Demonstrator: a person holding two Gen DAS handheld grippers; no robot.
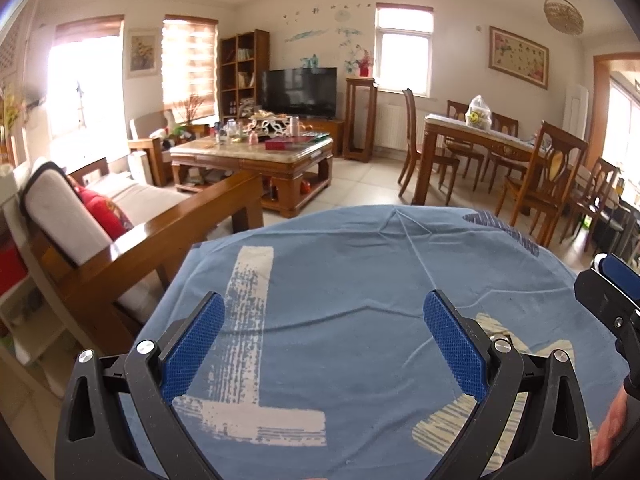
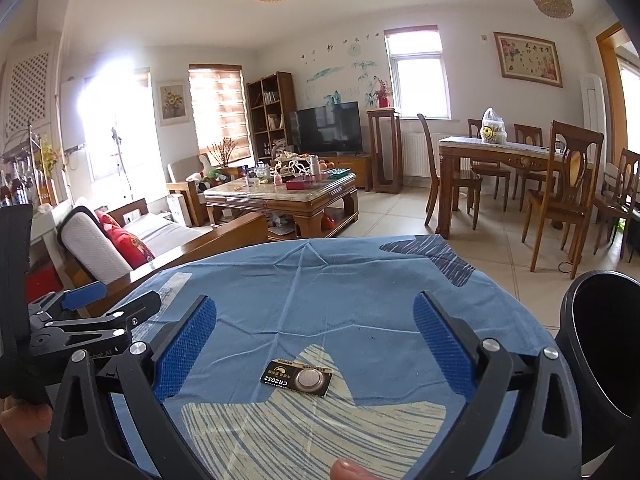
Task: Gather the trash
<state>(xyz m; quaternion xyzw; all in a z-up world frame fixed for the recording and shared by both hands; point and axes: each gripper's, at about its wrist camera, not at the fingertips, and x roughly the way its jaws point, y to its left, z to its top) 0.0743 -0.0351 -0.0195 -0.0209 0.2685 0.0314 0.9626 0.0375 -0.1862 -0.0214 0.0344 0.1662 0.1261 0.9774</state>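
Note:
A CR2032 coin battery on its black card (image 2: 297, 378) lies flat on a pale printed patch of the blue tablecloth (image 2: 344, 288). My right gripper (image 2: 316, 340) is open, its blue pads either side of the battery and just above the cloth, not touching it. A black round bin (image 2: 600, 360) stands at the table's right edge, its opening facing the camera. My left gripper (image 1: 326, 340) is open over the bare blue cloth (image 1: 340, 264) with nothing between its pads. In the right wrist view the left gripper (image 2: 116, 300) sits at far left.
A fingertip (image 2: 352, 470) shows at the bottom edge, close to the battery. The right gripper (image 1: 604, 276) pokes in at the right of the left wrist view. Beyond the table are a wooden sofa (image 1: 120, 240), a coffee table (image 1: 256, 156) and a dining table with chairs (image 1: 480, 140).

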